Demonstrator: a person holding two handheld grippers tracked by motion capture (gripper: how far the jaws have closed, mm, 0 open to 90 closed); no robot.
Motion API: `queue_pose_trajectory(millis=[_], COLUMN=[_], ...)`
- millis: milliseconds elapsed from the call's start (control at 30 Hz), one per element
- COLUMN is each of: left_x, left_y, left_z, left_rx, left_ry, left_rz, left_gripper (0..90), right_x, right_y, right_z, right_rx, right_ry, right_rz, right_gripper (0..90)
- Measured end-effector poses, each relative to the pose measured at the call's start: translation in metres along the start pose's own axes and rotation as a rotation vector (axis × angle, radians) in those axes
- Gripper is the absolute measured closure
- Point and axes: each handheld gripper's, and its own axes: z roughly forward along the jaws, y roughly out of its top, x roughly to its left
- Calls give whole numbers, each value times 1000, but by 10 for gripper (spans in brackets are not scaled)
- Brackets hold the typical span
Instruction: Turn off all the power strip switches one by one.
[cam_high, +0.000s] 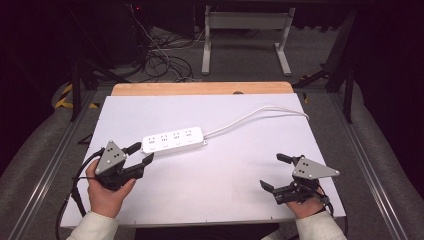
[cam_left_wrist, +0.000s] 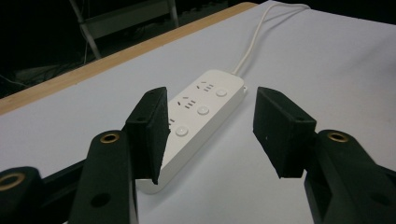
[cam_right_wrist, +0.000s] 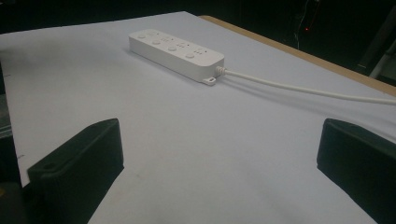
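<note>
The white table (cam_high: 165, 200) carries a white power strip (cam_high: 173, 140) near its middle, and its cable (cam_high: 260, 113) runs to the far right. The left gripper (cam_high: 141, 154), jaws apart and holding nothing, is just beside the strip's left end. The right gripper (cam_high: 274, 171), wide open and empty, rests well apart from the strip, to its near right.

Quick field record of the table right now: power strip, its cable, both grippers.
power strip: white, lying flat on the white table top, sockets and buttons facing up
cable: white, runs from the strip's right end toward the far right edge
left gripper: jaws apart, at the strip's left end, nothing clamped
right gripper: jaws wide open, near the front right corner, well clear of the strip
contact: none visible
</note>
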Motion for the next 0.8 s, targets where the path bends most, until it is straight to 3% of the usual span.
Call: queue_pose_trajectory(millis=[100,200,300,367,467,567,633,800], left_x=[2,4,7,8,14,19,24,34], left_y=[5,7,8,9,12,14,17,21], left_z=[4,9,11,13,14,14,15,21], left_rx=[5,35,34,63,58,66,87,136], left_ry=[-5,-41,-60,-55,-66,-67,-59,-93], left_rz=[-4,-21,-27,-72,-91,-164,-156,-154], left_gripper=[463,467,470,468,544,548,646,727], right_x=[-1,-1,-1,-1,-1,-1,-1,-1], right_y=[0,0,0,-1,0,0,-1,-1], right_z=[0,0,0,1,1,0,1,2], right_rx=[-1,1,2,2,1,1,5,8], right_ry=[-2,1,4,5,7,5,4,9], right_rz=[-1,-4,-9,-9,-14,-11,-7,-9], right_gripper=[9,9,9,9,9,9,9,9])
